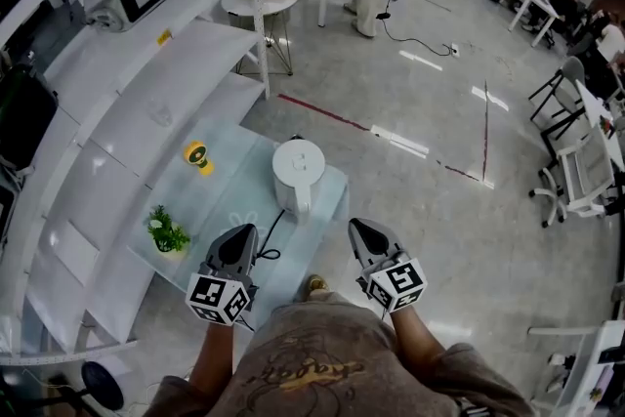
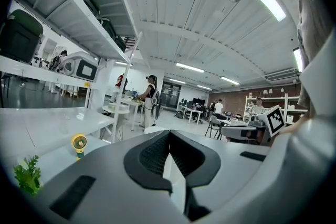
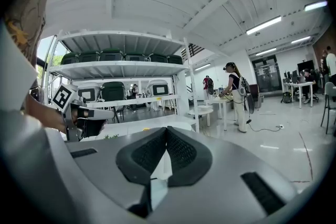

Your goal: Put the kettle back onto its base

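Kettle place: the white kettle [image 1: 298, 163] stands on the pale table [image 1: 225, 200], towards its far right part.
Kettle axis: upright, its long axis vertical, with the lid facing up at the head camera.
Kettle heading: its handle [image 1: 296, 203] points near, toward the person, and the opposite side faces far.
Base: cannot be told apart beneath the kettle. A black cord [image 1: 276, 228] runs from under it towards the near edge.
Left gripper [image 1: 248, 229]: jaws together with nothing between them, held near and left of the kettle and apart from it.
Right gripper [image 1: 357, 226]: jaws closed and empty, near and right of the kettle, not touching it.
Other things: a yellow fan [image 1: 198, 155] stands left of the kettle, and a small green plant [image 1: 168, 231] sits at the near left.
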Tool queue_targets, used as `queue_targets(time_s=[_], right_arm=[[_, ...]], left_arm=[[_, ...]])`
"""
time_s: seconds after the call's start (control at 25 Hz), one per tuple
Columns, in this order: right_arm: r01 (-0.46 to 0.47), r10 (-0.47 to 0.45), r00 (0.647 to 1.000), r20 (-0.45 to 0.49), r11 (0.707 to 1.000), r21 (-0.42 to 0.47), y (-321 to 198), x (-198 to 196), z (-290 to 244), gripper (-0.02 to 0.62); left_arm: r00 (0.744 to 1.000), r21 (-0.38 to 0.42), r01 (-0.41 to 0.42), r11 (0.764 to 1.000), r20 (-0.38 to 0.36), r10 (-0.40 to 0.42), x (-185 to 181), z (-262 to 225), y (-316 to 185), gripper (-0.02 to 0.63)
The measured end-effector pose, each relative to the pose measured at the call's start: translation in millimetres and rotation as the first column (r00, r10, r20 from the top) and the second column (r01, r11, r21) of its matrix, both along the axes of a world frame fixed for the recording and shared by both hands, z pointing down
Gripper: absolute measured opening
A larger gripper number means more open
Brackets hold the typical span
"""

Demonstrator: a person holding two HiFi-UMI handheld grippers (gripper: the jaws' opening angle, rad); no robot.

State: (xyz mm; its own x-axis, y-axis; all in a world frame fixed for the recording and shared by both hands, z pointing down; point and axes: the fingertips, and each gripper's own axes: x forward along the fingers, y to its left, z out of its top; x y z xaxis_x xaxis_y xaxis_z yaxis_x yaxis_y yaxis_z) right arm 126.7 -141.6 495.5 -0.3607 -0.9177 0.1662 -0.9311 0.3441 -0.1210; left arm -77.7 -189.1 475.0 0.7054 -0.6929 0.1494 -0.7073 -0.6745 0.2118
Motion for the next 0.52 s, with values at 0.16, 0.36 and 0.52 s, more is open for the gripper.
queue_targets(time_s=[0.16,0.36,0.52], right_arm=[[-0.005,0.005,1.0,-0.002,1.0,-0.001,-0.2,-1.7,-1.3,-0.005],[-0.012,0.012,1.0,-0.003,1.0,-0.005,0.0,-1.7,2.9,-0.005],[-0.01,0.01,1.0,-0.007,1.0,-0.002,0.3,-1.7,2.0,-0.005]], left_arm=[[1.0,0.0,-0.006,1.0,-0.007,0.006,0.2,-1.7,-1.7,0.021],[1.0,-0.002,-0.005,1.0,-0.013,0.005,0.2,0.7,-2.8,0.021],[1.0,-0.002,0.003,1.0,-0.02,-0.003,-0.5,0.3,-3.7,0.021]])
